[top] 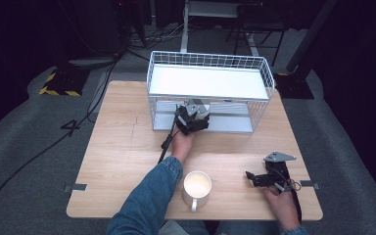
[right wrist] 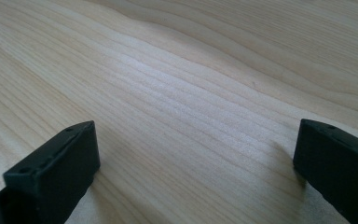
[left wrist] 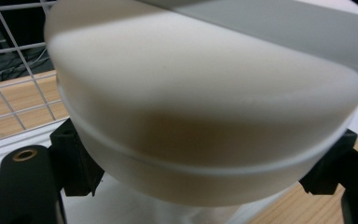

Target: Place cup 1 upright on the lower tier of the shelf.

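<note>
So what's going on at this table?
A person is working with a gripper in each hand. The left gripper holds a white bowl at the lower level of a wire rack. The right gripper rests open on the table, holding nothing. A white mug stands near the front edge.

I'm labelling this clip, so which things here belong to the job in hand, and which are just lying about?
In the job:
- left gripper, shut on a cream bowl
- white wire rack, whose lower shelf the left gripper reaches into

Lying about:
- cream mug at the table's near edge
- right gripper, jaws open, resting on the table
</note>
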Available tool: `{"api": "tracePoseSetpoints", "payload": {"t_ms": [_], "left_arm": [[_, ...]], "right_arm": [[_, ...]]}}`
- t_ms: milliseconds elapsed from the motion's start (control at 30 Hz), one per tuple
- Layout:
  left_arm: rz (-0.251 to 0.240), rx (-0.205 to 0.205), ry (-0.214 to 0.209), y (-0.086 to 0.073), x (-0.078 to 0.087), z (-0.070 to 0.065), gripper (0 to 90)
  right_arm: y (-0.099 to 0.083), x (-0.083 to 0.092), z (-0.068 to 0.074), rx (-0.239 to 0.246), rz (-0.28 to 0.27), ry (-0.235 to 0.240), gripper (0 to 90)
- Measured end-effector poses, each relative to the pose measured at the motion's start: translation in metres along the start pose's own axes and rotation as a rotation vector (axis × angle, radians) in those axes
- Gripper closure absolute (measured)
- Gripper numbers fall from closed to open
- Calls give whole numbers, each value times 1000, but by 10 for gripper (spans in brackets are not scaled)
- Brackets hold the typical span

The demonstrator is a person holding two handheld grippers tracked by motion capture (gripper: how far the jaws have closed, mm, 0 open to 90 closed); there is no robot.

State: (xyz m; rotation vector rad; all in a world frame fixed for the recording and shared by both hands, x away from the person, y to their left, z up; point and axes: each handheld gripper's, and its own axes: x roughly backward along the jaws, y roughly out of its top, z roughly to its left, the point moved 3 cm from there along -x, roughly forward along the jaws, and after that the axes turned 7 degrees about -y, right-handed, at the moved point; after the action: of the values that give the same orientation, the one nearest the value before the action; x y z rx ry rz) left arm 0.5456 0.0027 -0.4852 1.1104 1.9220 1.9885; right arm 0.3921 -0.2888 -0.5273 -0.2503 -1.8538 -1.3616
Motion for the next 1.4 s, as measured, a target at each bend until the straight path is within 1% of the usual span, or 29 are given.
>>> {"api": "tracePoseSetpoints", "payload": {"t_ms": [167, 200, 300, 400, 433, 600, 667, 700, 800, 833, 933, 1000, 1100, 1200, 1300, 1367, 1400], "left_arm": [[5, 23, 5, 1, -4, 2, 187], [8, 13, 6, 1, -4, 3, 187], [16, 21, 12, 3, -6, 3, 186], [27, 14, 12, 3, -7, 2, 186], [31, 8, 8, 3, -7, 2, 186], [32, 9, -3, 4, -8, 3, 181], [17, 17, -15, 4, -8, 2, 127], [12, 20, -21, 4, -8, 2, 124], [12, 34, -18, 4, -8, 4, 52], [8, 39, -23, 3, -9, 4, 39], [17, 39, -26, 2, -8, 5, 33], [9, 43, -50, 1, -7, 5, 0], [12, 31, -63, 1, -4, 4, 0], [11, 44, -70, 1, 0, 2, 0], [12, 30, -77, 1, 6, 1, 0], [16, 27, -87, 2, 10, -1, 0], [13, 25, -85, 2, 13, -1, 0]], "right_arm": [[0, 0, 0, 0, 0, 0, 4], [0, 0, 0, 0, 0, 0, 4], [0, 0, 0, 0, 0, 0, 4], [0, 0, 0, 0, 0, 0, 4], [0, 0, 0, 0, 0, 0, 4], [0, 0, 0, 0, 0, 0, 4], [0, 0, 0, 0, 0, 0, 4], [0, 0, 0, 0, 0, 0, 4], [0, 0, 0, 0, 0, 0, 4], [0, 0, 0, 0, 0, 0, 4], [0, 0, 0, 0, 0, 0, 4], [0, 0, 0, 0, 0, 0, 4], [0, 0, 0, 0, 0, 0, 4], [0, 0, 0, 0, 0, 0, 4], [0, 0, 0, 0, 0, 0, 4], [0, 0, 0, 0, 0, 0, 4], [0, 0, 0, 0, 0, 0, 4]]}}
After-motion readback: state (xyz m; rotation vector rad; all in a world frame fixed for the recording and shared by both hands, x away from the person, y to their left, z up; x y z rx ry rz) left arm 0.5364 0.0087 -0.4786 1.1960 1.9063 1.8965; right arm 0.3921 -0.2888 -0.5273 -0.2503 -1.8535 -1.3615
